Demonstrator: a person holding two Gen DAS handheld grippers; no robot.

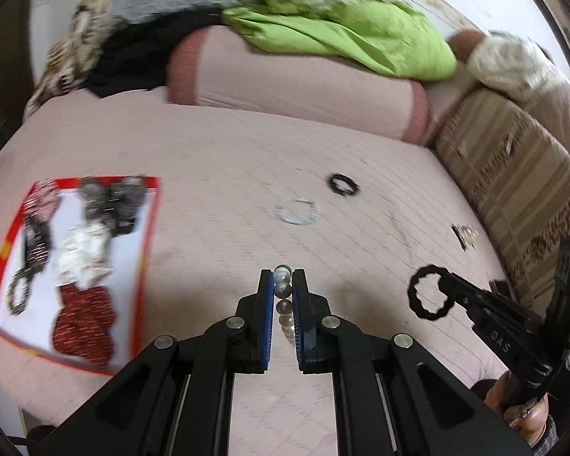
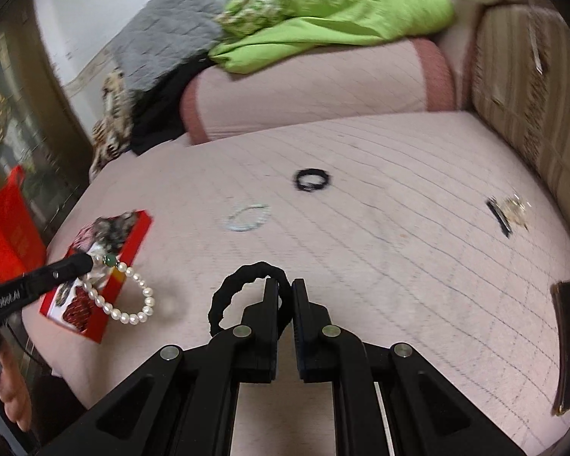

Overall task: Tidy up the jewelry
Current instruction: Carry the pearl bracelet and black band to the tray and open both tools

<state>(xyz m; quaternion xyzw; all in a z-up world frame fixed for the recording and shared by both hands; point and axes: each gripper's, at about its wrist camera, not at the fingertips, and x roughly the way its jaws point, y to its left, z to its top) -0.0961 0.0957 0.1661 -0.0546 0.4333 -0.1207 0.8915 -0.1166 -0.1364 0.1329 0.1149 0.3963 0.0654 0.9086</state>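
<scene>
In the left wrist view, the left gripper (image 1: 283,285) sat at bottom centre with its jaws clamped on a pearl bracelet (image 1: 284,304), the beads stacked in a line between the blue pads. The right wrist view showed the same bracelet (image 2: 127,296) at lower left, hanging as a loop from that gripper's tip above the near edge of a red box (image 2: 106,304), a green bead next to the grip. White lettering on the gripper's arm there read "GenRobot.AI", cut off at the frame edge.

The right gripper (image 2: 285,292) filled the bottom centre of its own view, jaws pinched shut on a black scrunchie (image 2: 243,285) that curled out to the left of the fingers. In the left wrist view this scrunchie (image 1: 429,292) appeared at lower right, held off the bed, and the gripper arm behind it carried pale letters that looked like "DAS"; I could not be sure of them.

The red box (image 1: 148,266), at the left of the left view, held hair ties and scrunchies in dark red, white, grey and black. Beyond the grippers, on the pink quilted bed cover (image 1: 228,152), lay a pale thin bangle (image 1: 296,211) at centre, a black ring-shaped band (image 1: 342,184) just above and right of it, and a black and gold clip (image 1: 465,235) towards the right. A green blanket (image 1: 342,26) lay over a pink bolster (image 1: 296,87) at the top.
</scene>
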